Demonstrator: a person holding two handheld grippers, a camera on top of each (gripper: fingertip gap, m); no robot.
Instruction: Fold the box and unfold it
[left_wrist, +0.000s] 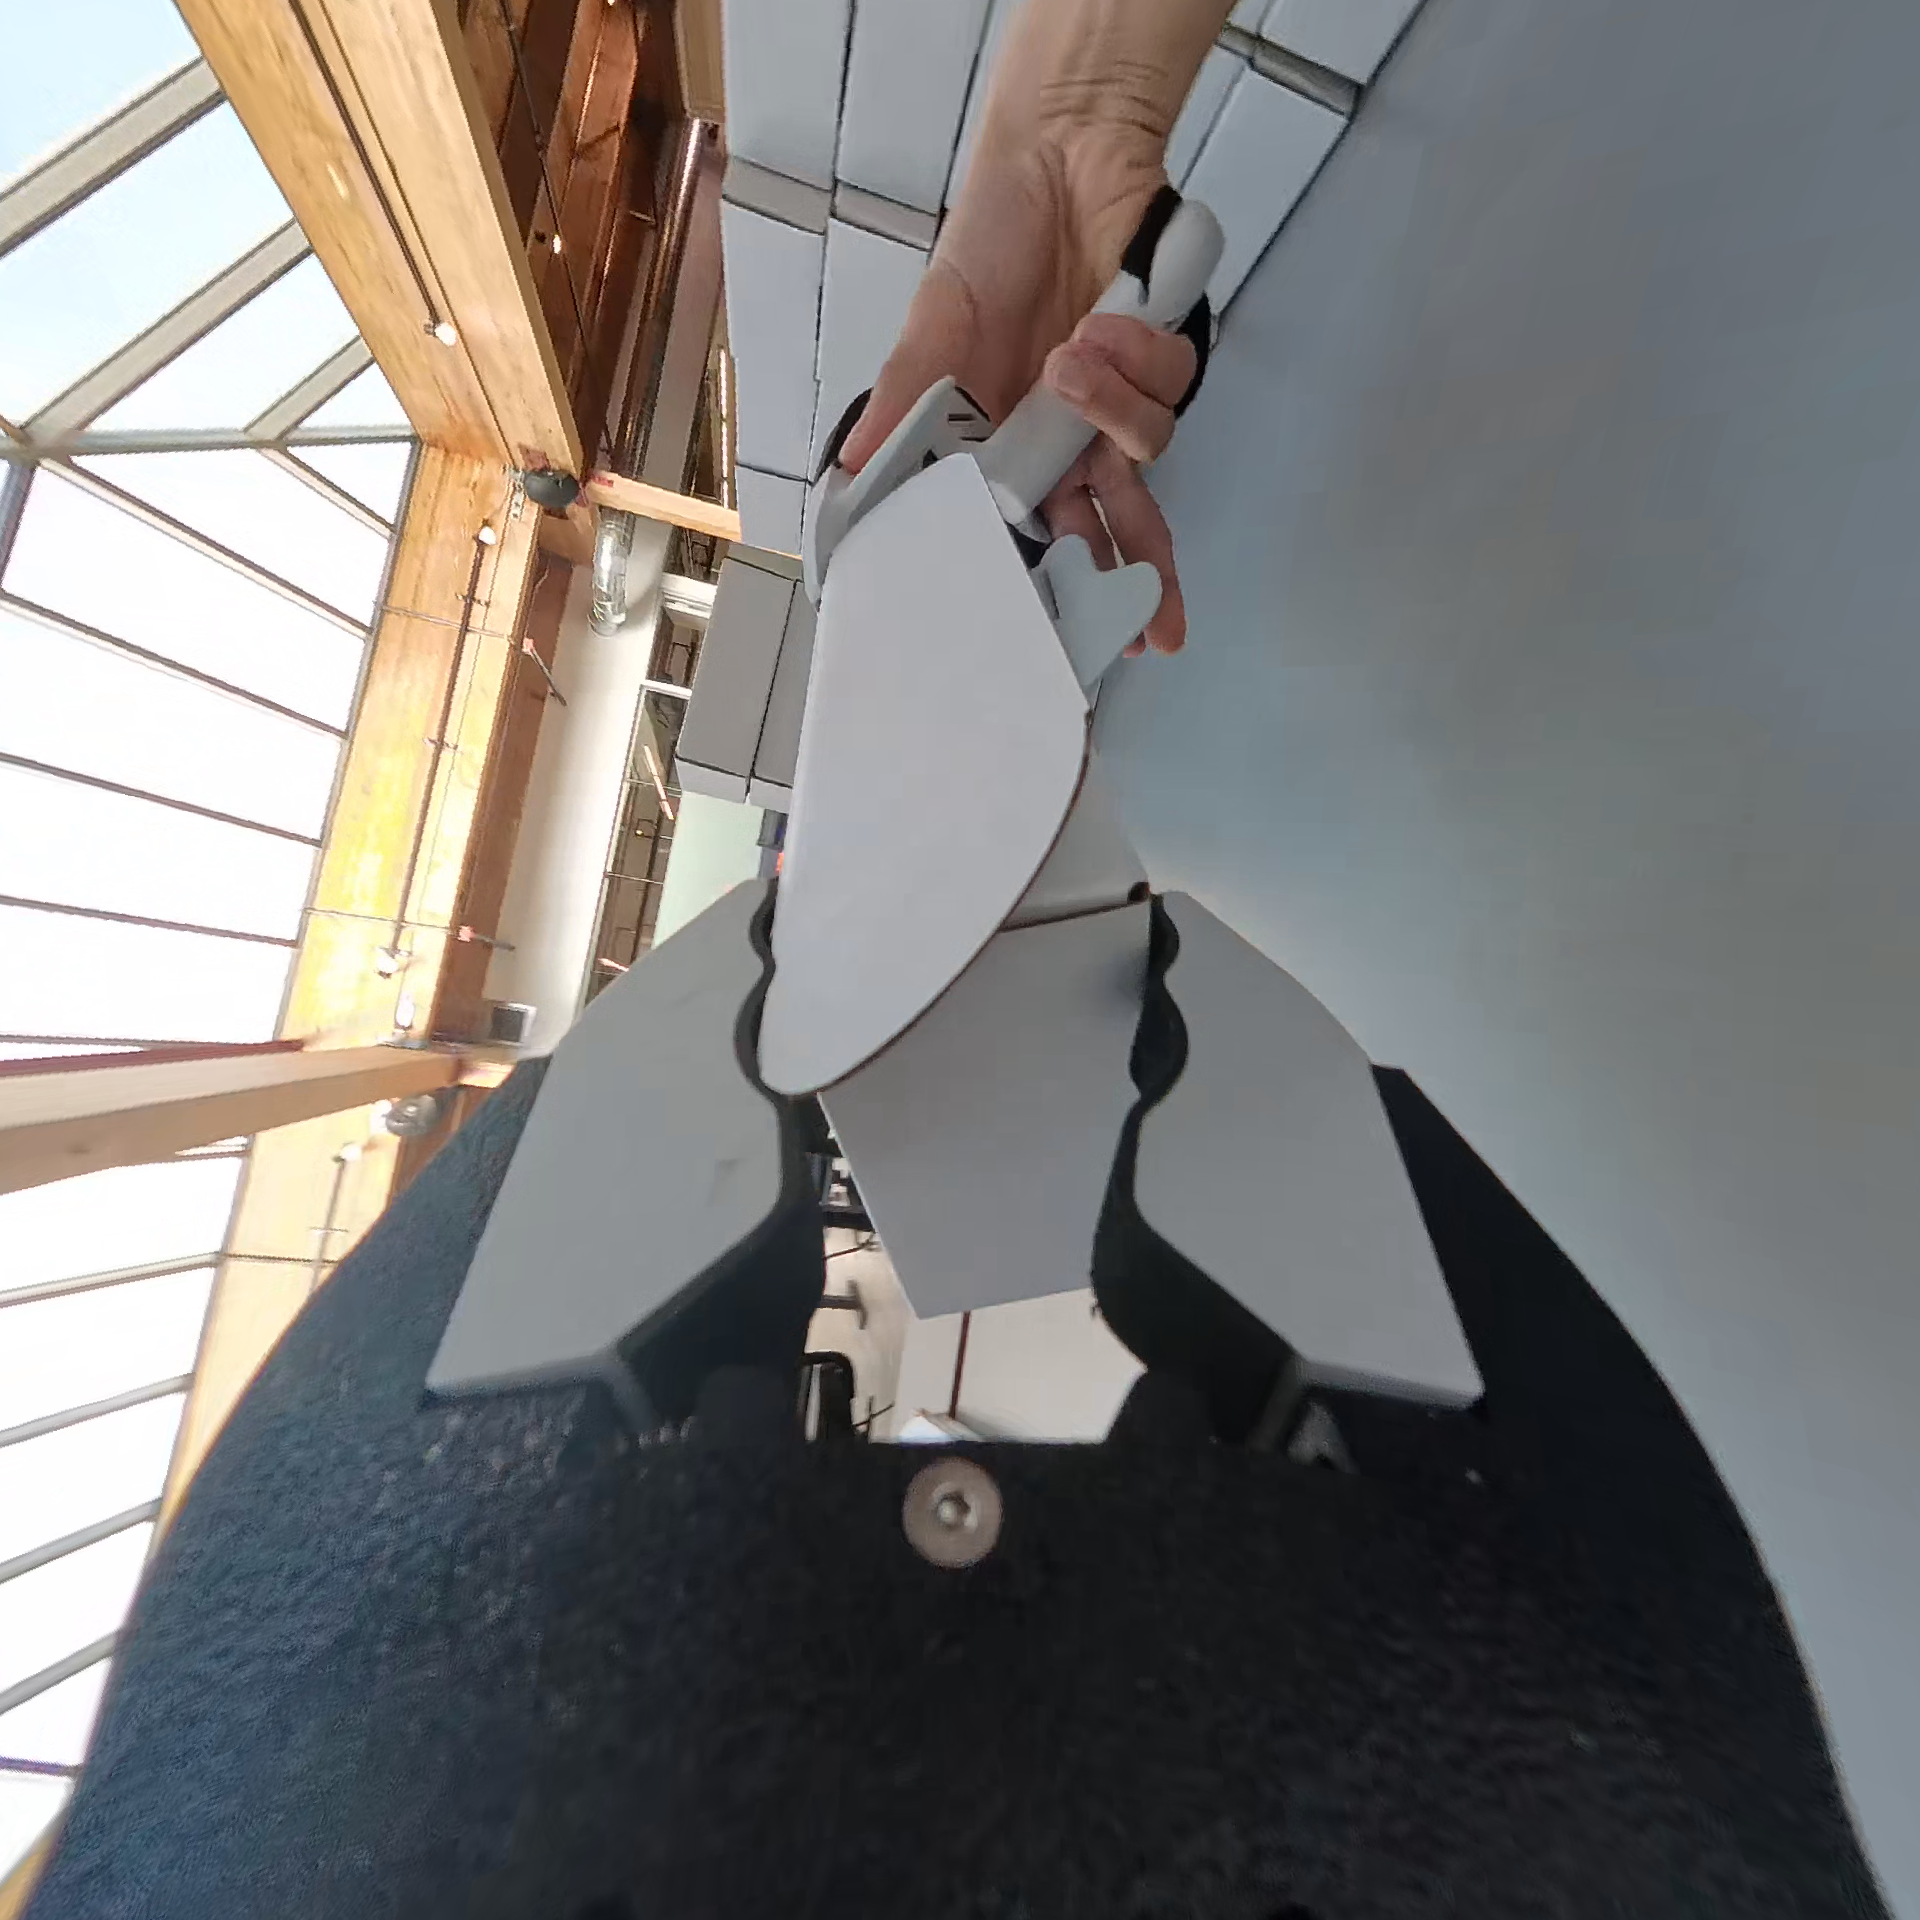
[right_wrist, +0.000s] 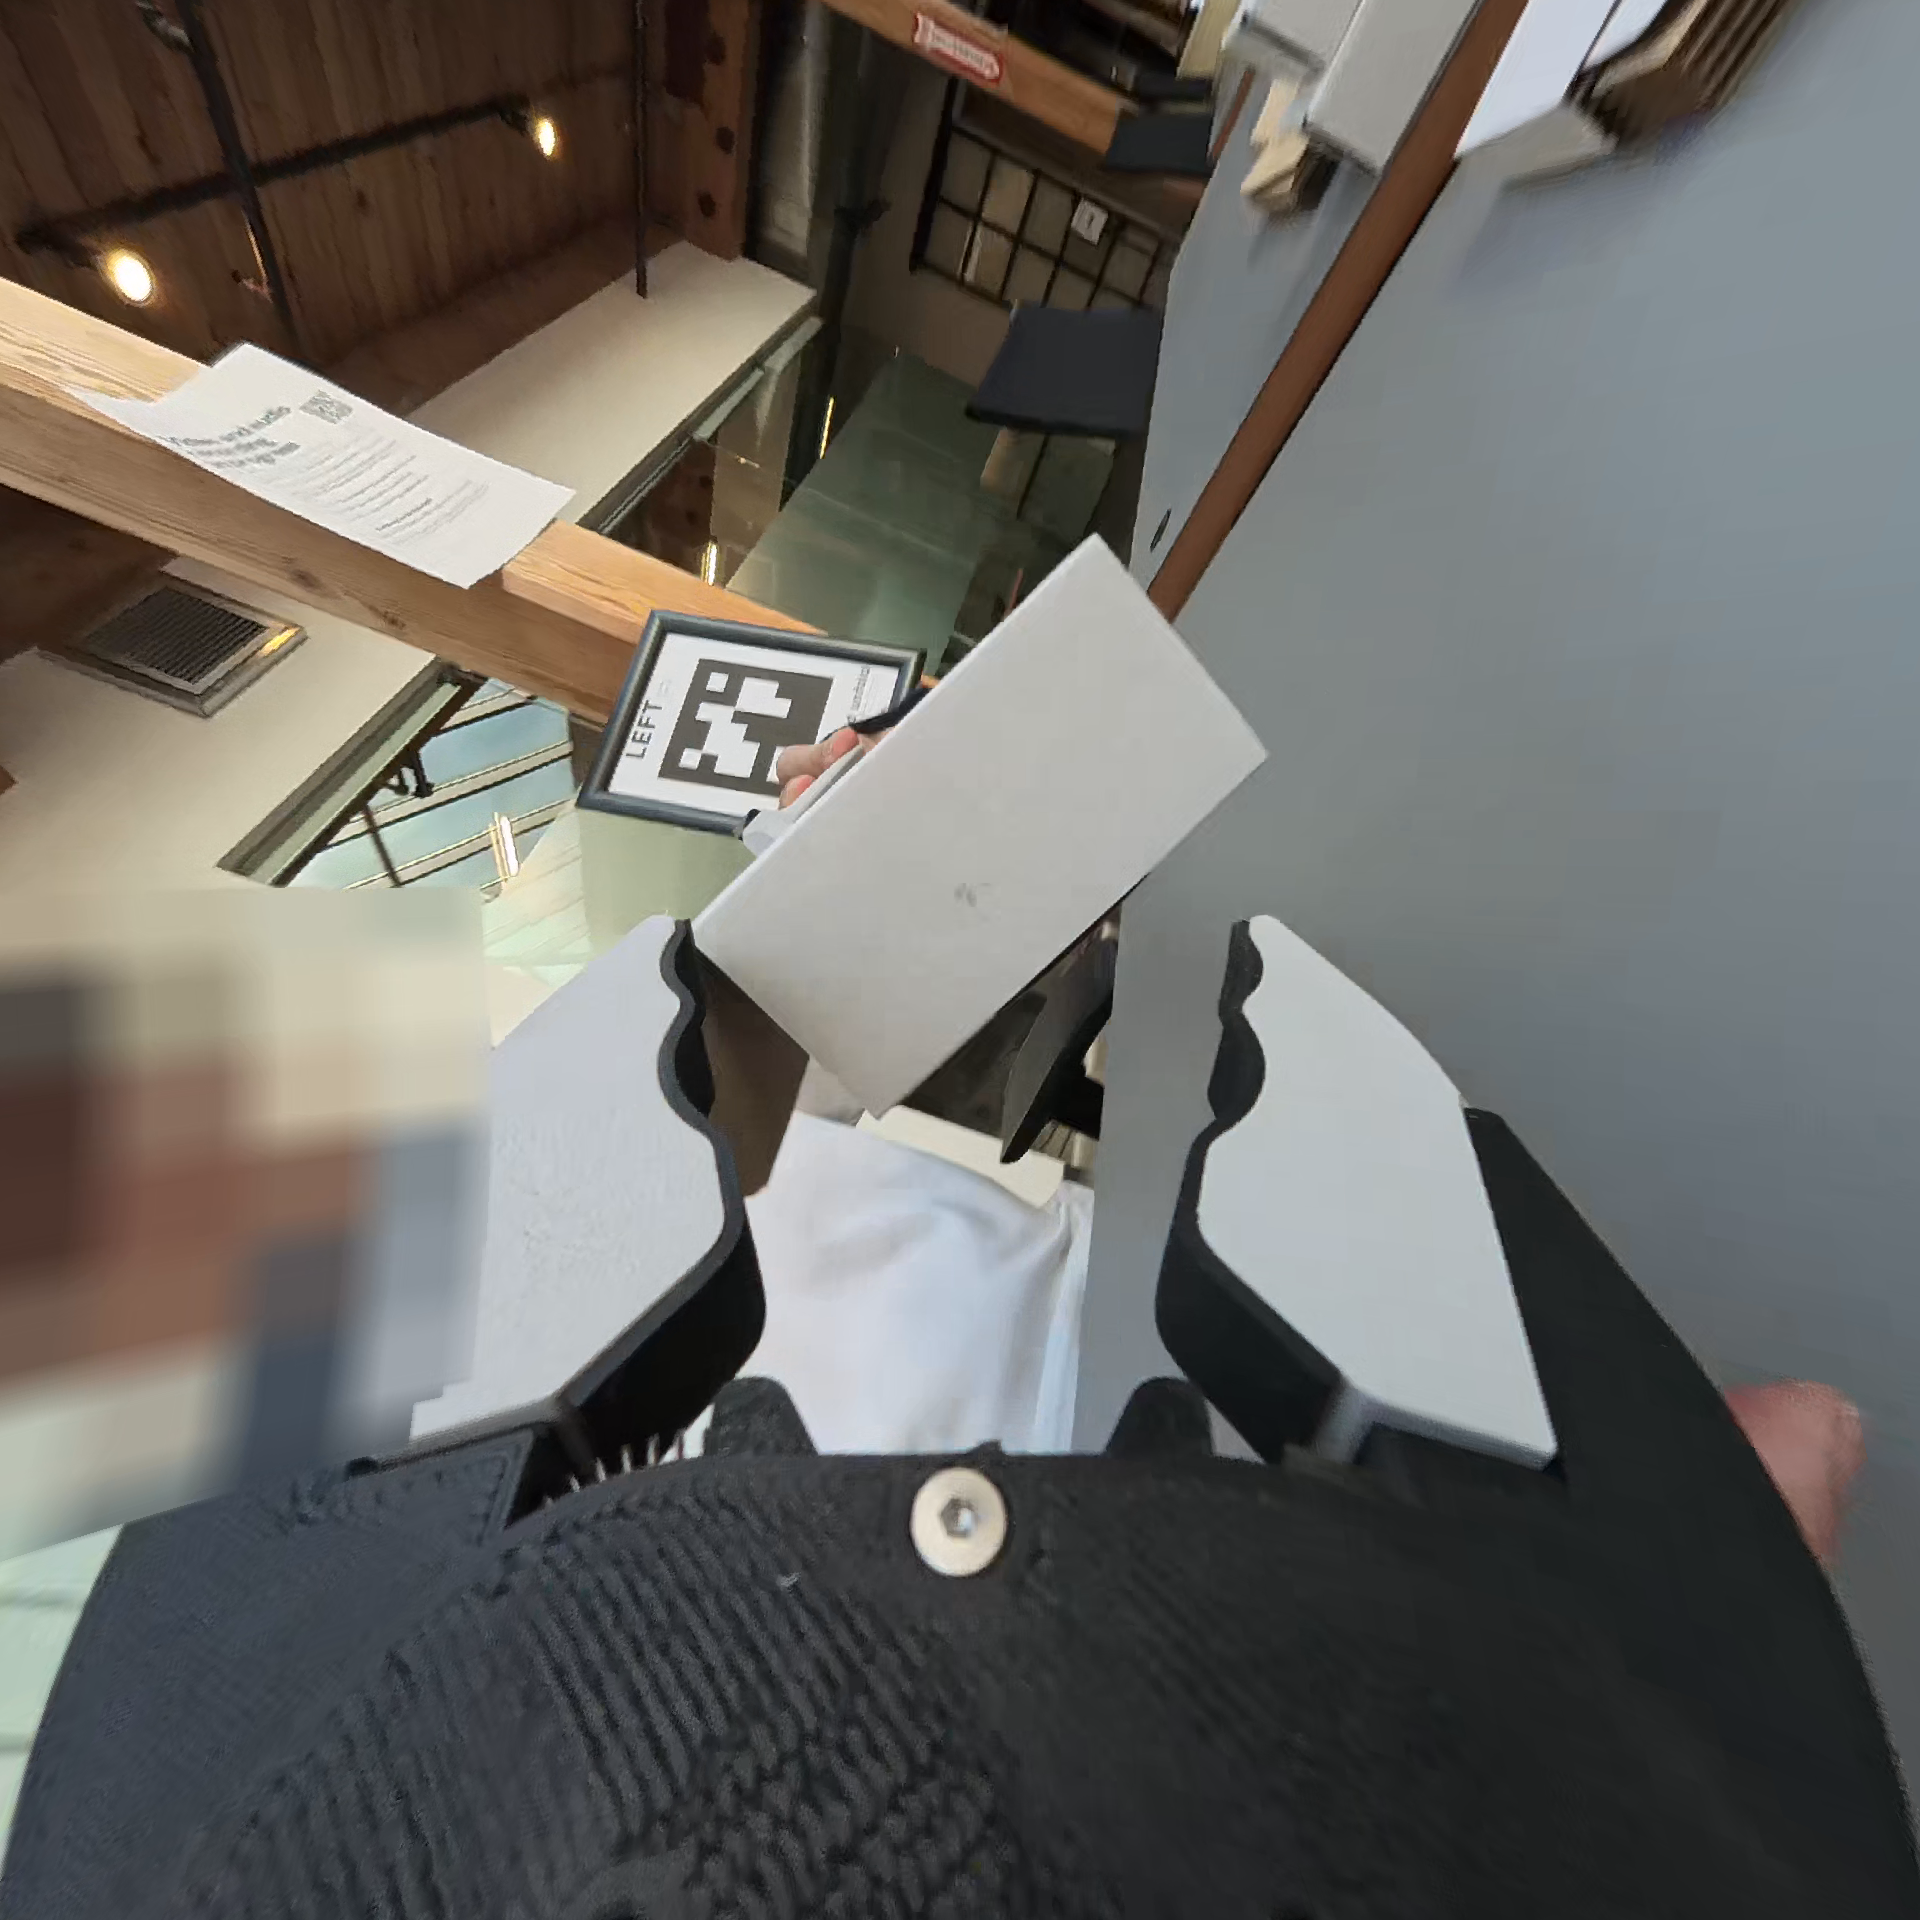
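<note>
Box (right_wrist: 977, 831) held aloft between both spread-jawed grippers, long axis running from left gripper (left_wrist: 956, 997) toward right gripper (right_wrist: 966, 1029), neither visibly clamping.

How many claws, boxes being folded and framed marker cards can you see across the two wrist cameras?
Claws: 2 (left claw, right claw)
White box being folded: 1
Framed marker card: 1
Total: 4
</note>
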